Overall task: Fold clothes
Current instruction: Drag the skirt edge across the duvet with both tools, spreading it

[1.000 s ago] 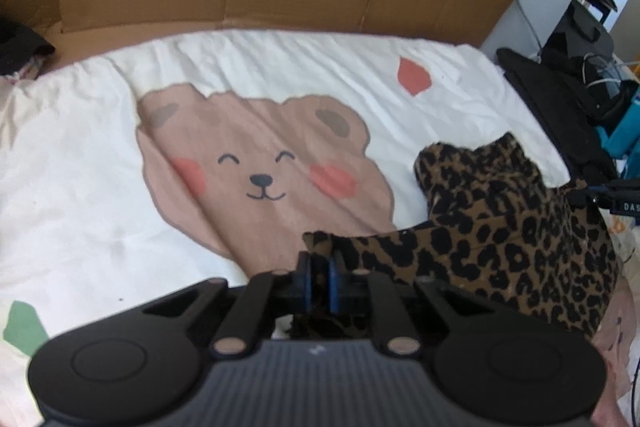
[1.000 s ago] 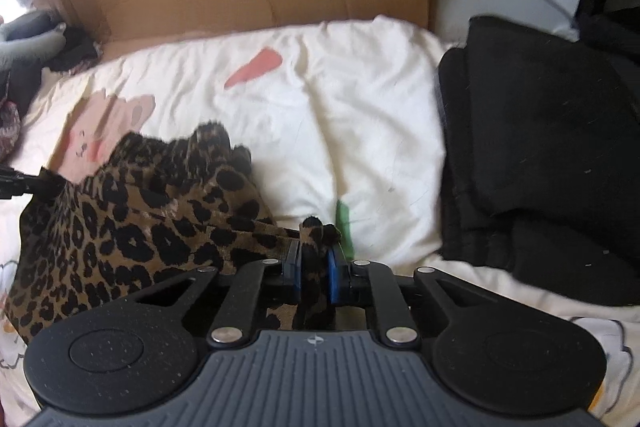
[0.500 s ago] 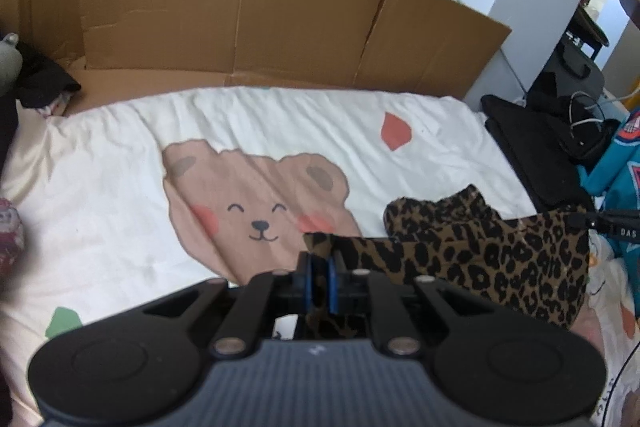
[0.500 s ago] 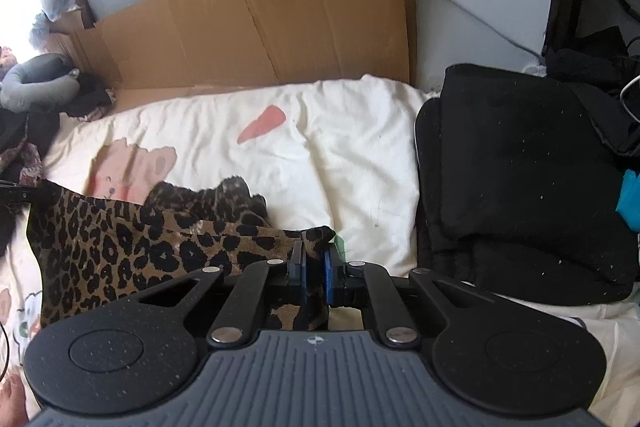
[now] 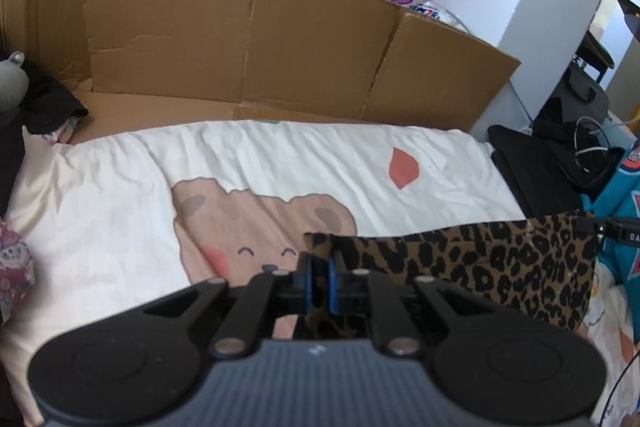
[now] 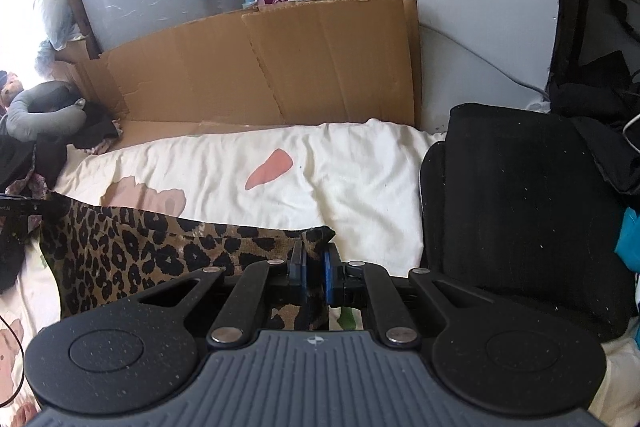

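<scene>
A leopard-print garment (image 5: 492,263) hangs stretched between my two grippers above the bed. My left gripper (image 5: 319,265) is shut on its left top corner, which pokes up between the blue pads. My right gripper (image 6: 314,261) is shut on the other top corner of the leopard-print garment (image 6: 152,251). The cloth runs taut from one grip to the other and drapes down below. The tip of the other gripper shows at the far end of the cloth in each wrist view.
The bed carries a cream duvet (image 5: 280,163) with a bear print. Folded cardboard (image 5: 248,43) stands along the far side. A stack of black clothes (image 6: 520,211) lies at the right, dark clothes and a grey pillow (image 6: 44,111) at the left.
Both grippers have risen with the garment. It was bunched on the duvet and now hangs taut and spread between them, clear of the bed.
</scene>
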A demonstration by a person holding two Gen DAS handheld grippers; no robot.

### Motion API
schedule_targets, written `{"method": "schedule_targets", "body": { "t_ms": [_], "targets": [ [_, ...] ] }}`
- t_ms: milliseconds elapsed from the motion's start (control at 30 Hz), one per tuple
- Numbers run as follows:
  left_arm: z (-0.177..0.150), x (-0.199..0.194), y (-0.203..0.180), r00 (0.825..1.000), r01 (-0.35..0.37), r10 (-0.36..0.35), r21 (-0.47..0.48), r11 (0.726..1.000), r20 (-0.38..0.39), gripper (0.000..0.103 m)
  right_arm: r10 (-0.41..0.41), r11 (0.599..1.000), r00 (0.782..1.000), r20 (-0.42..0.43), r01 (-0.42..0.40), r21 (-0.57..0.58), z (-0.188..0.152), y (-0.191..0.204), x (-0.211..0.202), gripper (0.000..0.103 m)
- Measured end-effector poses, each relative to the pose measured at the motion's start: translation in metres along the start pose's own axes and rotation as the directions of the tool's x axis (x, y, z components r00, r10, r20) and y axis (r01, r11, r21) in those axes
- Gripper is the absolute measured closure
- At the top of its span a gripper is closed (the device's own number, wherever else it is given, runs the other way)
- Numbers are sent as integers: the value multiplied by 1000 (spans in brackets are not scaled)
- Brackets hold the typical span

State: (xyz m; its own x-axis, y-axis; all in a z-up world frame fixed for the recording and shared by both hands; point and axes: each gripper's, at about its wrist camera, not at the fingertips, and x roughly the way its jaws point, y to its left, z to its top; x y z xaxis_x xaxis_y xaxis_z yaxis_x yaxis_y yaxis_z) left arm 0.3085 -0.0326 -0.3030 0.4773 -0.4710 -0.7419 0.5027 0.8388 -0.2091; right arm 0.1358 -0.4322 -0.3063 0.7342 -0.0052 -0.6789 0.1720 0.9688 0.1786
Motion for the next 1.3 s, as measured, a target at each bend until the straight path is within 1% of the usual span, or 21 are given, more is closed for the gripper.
{"method": "schedule_targets", "body": {
  "t_ms": [167,367,433,567,700,767,900,1000,1067,1133,1167,1233,1300],
  "targets": [
    [2,15,8,1000,-14,14,-2,1000,-24,95,1,1000,1000,-23,-1,-2,6,-1,21,96],
    [-8,48,20,994,-25,24,-3,1000,-103,95,3,1000,995,-103,-1,12,3,-7,57,96],
    [-10,56,22,994,-25,26,11,1000,-111,95,0,1000,993,-116,2,16,1,-9,64,96],
    [-11,68,27,992,-21,22,5,1000,-125,95,-5,1000,991,-137,9,28,-1,-12,76,96],
    [-8,69,27,991,-38,38,7,999,-127,95,-16,1000,990,-143,19,21,2,-11,82,96],
    [-7,70,25,988,-55,55,2,998,-143,95,-16,1000,989,-144,18,15,6,-9,84,96],
    [-12,85,24,981,-75,74,2,997,-181,94,-27,1000,983,-181,27,-1,3,-9,99,96],
    [-15,94,25,977,-81,78,-4,997,-199,93,-18,998,978,-206,30,53,-5,-16,112,95],
    [-15,94,24,973,-98,94,-10,995,-213,90,-5,997,979,-204,22,80,-8,-18,114,93],
    [-11,85,20,974,-117,112,-14,993,-199,88,-5,996,982,-190,23,91,-8,-19,109,92],
    [-10,79,18,976,-118,114,-11,993,-184,88,-14,996,983,-181,31,89,-7,-19,105,87],
    [-8,70,12,981,-105,101,-14,994,-167,87,-28,996,986,-164,42,83,-6,-19,97,87],
    [-5,64,4,985,-81,78,-17,997,-154,87,-25,996,989,-143,37,78,-4,-16,88,87]
  ]
}}
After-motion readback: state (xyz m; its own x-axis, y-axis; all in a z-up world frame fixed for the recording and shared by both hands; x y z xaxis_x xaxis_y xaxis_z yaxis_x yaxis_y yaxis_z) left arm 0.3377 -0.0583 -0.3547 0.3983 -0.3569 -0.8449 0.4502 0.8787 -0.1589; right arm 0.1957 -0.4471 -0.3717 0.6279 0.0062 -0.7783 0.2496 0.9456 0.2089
